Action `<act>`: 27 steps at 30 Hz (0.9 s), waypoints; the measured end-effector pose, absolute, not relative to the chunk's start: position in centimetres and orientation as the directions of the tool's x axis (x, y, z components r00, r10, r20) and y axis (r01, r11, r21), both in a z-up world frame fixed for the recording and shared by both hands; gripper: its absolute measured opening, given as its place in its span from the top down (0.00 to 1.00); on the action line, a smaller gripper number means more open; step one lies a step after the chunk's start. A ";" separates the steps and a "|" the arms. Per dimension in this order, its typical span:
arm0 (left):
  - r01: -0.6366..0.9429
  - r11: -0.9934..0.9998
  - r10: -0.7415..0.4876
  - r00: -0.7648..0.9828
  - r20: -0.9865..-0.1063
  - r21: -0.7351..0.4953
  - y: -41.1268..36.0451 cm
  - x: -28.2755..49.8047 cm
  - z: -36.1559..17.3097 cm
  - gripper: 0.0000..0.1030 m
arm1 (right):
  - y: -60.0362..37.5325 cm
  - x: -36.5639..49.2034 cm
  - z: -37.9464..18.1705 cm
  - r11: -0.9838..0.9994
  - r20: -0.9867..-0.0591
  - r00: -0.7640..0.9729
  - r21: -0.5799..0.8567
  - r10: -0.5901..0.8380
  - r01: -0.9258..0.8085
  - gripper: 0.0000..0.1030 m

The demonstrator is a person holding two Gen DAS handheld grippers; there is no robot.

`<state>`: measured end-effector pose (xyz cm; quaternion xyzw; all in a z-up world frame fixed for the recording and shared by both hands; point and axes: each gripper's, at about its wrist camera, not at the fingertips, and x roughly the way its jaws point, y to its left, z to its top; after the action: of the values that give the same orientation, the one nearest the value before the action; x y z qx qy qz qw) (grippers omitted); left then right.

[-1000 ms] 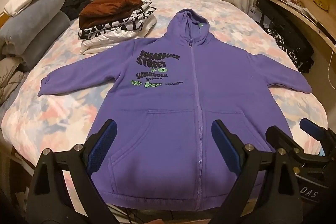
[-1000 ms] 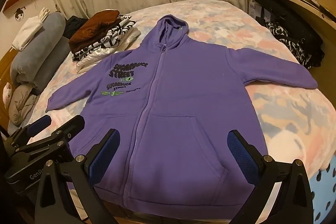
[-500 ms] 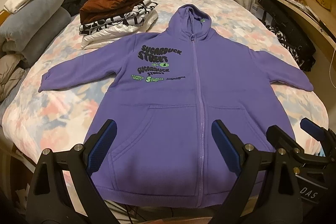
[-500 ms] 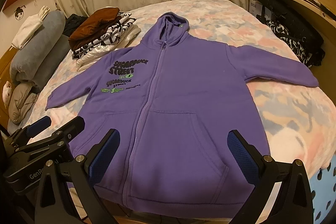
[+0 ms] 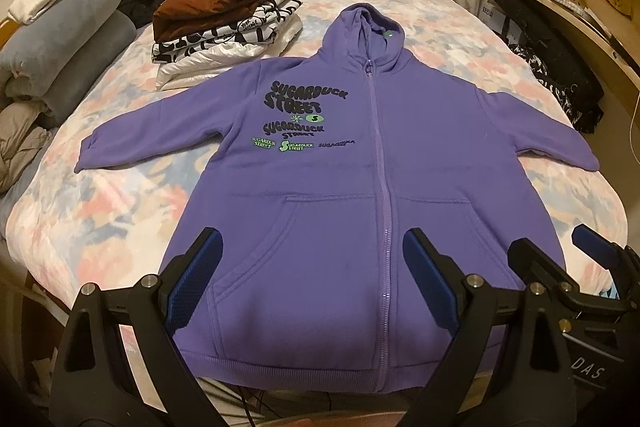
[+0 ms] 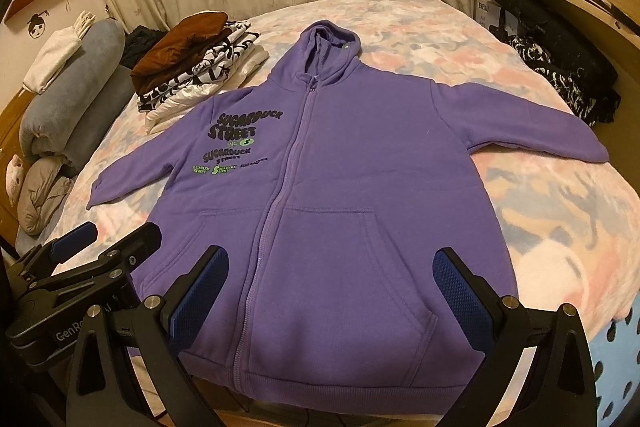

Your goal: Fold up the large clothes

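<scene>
Purple zip-up fleece hoodie (image 5: 360, 211) flat, unfolded on floral bed (image 5: 100, 227). Left tool (image 5: 312, 279) and right tool (image 6: 332, 291) spread, empty, hovering above hem. Best to pinch a sleeve cuff first, fold toward zipper

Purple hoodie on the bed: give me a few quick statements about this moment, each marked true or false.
1. The purple hoodie lies spread flat, front up, zipped. True.
2. Its sleeves are folded across the chest. False: both sleeves stretch outward.
3. The left gripper clamps the hem. False: it is open, holding nothing.
4. A stack of folded clothes sits beside the hood. True.
5. The right gripper is open and empty. True.
</scene>
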<state>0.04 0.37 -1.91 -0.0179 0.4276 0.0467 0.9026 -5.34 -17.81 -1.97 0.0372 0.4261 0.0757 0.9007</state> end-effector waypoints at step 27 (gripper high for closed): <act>-0.098 0.995 0.069 0.624 -0.779 0.010 0.0 0.0 -2.4 0.12 | -18.2 -4.7 -2.5 0.985 -0.768 0.617 0.143 0.172 -0.096 0.00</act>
<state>0.01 -0.02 -2.39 -0.0169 0.4312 0.0465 0.9009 -4.71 -18.19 -2.52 0.0438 0.4310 0.0747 0.8982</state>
